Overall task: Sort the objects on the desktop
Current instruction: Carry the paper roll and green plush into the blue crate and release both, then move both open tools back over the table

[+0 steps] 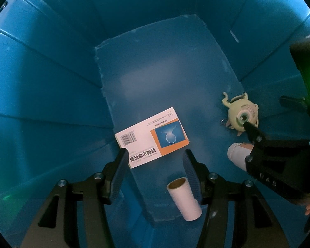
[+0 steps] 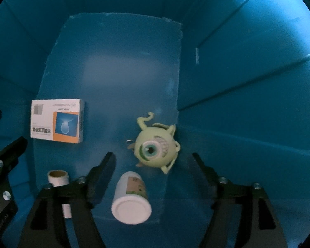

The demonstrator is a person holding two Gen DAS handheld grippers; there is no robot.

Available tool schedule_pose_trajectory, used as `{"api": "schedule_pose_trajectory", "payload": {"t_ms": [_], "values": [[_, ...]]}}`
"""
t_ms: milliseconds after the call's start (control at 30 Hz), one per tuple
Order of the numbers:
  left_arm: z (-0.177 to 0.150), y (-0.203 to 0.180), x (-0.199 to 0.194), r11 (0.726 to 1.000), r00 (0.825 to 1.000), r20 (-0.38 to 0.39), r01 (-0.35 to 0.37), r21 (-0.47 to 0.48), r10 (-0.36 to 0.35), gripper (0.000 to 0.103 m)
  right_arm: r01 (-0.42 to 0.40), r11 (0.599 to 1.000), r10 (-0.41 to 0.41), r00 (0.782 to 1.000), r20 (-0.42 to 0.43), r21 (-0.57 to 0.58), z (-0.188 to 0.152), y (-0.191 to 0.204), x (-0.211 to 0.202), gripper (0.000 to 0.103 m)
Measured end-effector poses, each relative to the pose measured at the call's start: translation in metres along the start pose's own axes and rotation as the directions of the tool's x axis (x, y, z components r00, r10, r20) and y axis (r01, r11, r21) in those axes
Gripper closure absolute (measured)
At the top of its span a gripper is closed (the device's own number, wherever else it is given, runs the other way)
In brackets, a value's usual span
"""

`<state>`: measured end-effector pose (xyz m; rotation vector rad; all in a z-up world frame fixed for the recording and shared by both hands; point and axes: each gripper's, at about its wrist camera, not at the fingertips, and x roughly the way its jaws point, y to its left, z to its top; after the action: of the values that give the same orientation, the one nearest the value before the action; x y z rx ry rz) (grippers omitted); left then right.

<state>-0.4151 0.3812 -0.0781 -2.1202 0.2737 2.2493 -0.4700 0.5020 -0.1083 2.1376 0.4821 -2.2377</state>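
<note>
- I am looking straight down into a deep blue bin [image 1: 51, 82] with both tools; the step in hand, as I judge it, is dropping sorted items onto its floor.
- Farthest left on that floor lies the medicine box [image 1: 152, 137], flat, label up.
- My left gripper [image 1: 155, 171] hangs over the box's near corner, jaws apart with nothing between the pads; the cardboard tube [image 1: 184, 198] lies just inside its right finger, on the floor well below, I think, though the fisheye makes depth hard to read.
- Further right, the white bottle [image 2: 132, 196] lies on its side, cap toward me, between the fingers of my right gripper [image 2: 153, 171], whose jaws stand wide and clear of it; I take it as released.
- Just beyond the bottle sits the green one-eyed toy [image 2: 155, 146], close to the bin's right wall.
- Next move, in my judgement: lift both tools straight up out of the bin without brushing the walls, then go back to the counter for whatever remains.
</note>
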Motion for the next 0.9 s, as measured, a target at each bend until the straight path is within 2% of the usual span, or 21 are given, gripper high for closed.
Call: {"api": "schedule_pose_trajectory", "payload": {"t_ms": [133, 333, 433, 567, 633, 667, 733, 767, 867, 900], "values": [[-0.002, 0.002, -0.003, 1.0, 1.0, 0.005, 0.005, 0.002, -0.005, 0.05, 0.004, 1.0, -0.004, 1.0, 0.001, -0.017, -0.001, 0.003, -0.005, 0.02], [-0.011, 0.011, -0.039, 0.999, 0.995, 0.088, 0.045, -0.025, -0.042, 0.05, -0.029, 0.999, 0.029, 0.999, 0.015, -0.035, -0.011, 0.007, -0.026, 0.007], [-0.023, 0.013, -0.07, 0.997, 0.986, 0.151, 0.075, 0.0, -0.074, 0.05, -0.06, 0.998, 0.062, 0.997, 0.053, -0.036, -0.018, 0.006, -0.05, 0.004], [-0.048, 0.017, -0.12, 0.995, 0.96, 0.261, 0.091, 0.048, -0.1, 0.049, -0.103, 0.993, 0.11, 0.984, 0.137, -0.055, -0.031, 0.01, -0.094, 0.0], [-0.064, 0.023, -0.147, 0.994, 0.938, 0.331, 0.086, 0.073, -0.106, 0.047, -0.13, 0.989, 0.142, 0.971, 0.194, -0.073, -0.042, 0.016, -0.121, 0.0], [-0.076, 0.028, -0.164, 0.993, 0.919, 0.38, 0.082, 0.085, -0.108, 0.044, -0.136, 0.988, 0.15, 0.964, 0.218, -0.079, -0.046, 0.02, -0.132, 0.0], [-0.094, 0.036, -0.186, 0.993, 0.885, 0.455, 0.065, 0.095, -0.101, 0.027, -0.15, 0.983, 0.173, 0.945, 0.279, -0.102, -0.059, 0.028, -0.157, 0.0], [-0.11, 0.045, -0.201, 0.995, 0.853, 0.516, 0.044, 0.089, -0.083, 0.027, -0.158, 0.981, 0.187, 0.932, 0.312, -0.115, -0.066, 0.034, -0.17, 0.0], [-0.143, 0.073, -0.225, 0.998, 0.79, 0.611, 0.027, 0.063, -0.06, 0.027, -0.18, 0.974, 0.223, 0.888, 0.402, -0.141, -0.09, 0.052, -0.201, 0.0], [-0.153, 0.084, -0.229, 0.998, 0.776, 0.628, 0.031, 0.047, -0.053, 0.027, -0.185, 0.972, 0.231, 0.874, 0.428, -0.147, -0.097, 0.059, -0.209, 0.0]]}}
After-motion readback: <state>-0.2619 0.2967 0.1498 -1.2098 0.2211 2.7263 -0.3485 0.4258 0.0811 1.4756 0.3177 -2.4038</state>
